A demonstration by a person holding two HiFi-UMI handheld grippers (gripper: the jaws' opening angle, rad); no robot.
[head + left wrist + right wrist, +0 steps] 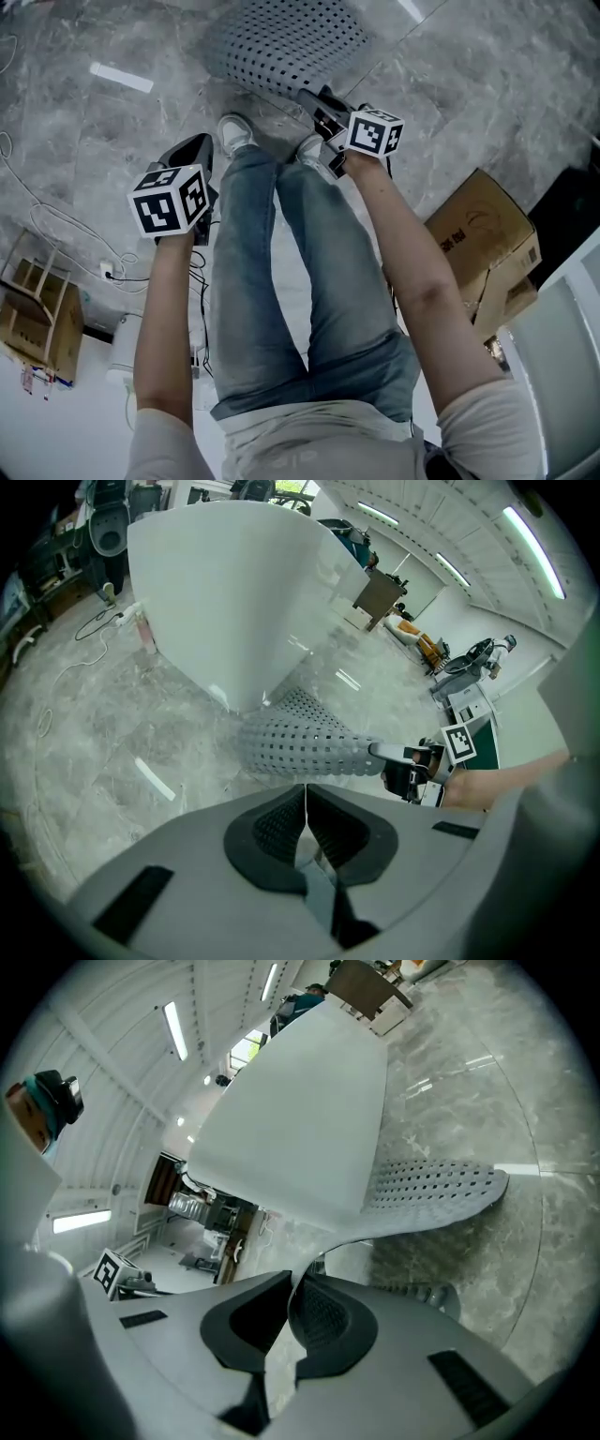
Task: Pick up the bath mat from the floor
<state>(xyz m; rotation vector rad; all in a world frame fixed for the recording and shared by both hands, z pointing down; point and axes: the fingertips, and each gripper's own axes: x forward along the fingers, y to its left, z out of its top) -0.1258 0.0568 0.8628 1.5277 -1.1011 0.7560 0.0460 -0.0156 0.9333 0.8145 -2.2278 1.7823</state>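
Note:
The bath mat is grey, rubbery and full of small holes. It hangs lifted by one edge over the marble floor, ahead of the person's shoes. My right gripper is shut on that near edge. In the right gripper view the mat curves from between the closed pads out to the right. My left gripper hovers apart from the mat, left of the person's legs. In the left gripper view its jaws are pressed together with nothing in them, pointing at the mat and the right gripper.
A big white curved panel stands just behind the mat. A cardboard box lies to the right, and a wooden crate and loose cables to the left. A white strip lies on the floor.

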